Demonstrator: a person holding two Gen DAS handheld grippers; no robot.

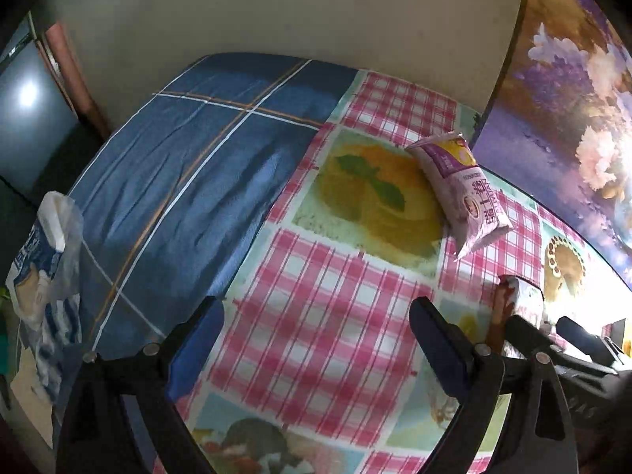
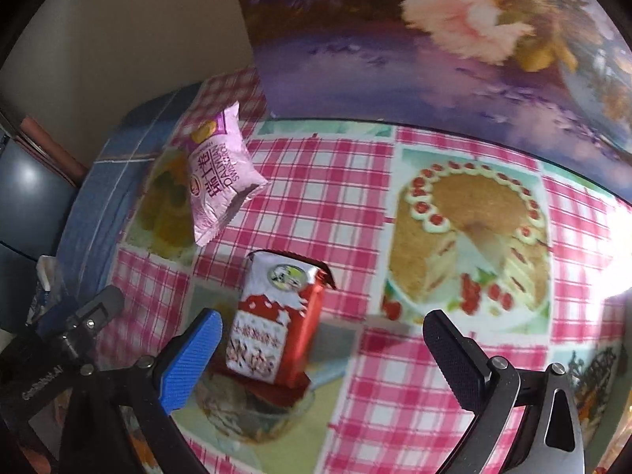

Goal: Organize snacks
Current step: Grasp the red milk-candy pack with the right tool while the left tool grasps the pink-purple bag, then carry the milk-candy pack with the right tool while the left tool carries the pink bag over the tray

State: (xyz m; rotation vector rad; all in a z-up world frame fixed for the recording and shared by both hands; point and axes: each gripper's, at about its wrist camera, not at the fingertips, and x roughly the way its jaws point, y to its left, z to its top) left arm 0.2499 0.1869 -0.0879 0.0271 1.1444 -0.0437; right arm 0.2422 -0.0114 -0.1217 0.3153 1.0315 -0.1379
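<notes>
At the far left of the left wrist view, a blue-and-white printed snack bag in clear plastic (image 1: pixel 37 272) is seen at the edge of a blue striped cloth (image 1: pixel 189 166). The left gripper (image 1: pixel 316 349) is held released above the pink checked oilcloth with cake pictures (image 1: pixel 328 308). A pink-and-purple sealed roll-cake packet (image 1: pixel 464 181) lies further right, near the flowered purple wall panel (image 1: pixel 572 126). The right gripper (image 2: pixel 322 359) is spread wide, empty, with a red-and-white foil snack pack (image 2: pixel 272 324), possibly lifted at its far end, between its fingers.

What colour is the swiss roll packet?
Pink swiss roll packet, with purple at the top; right wrist view shows it best.
</notes>
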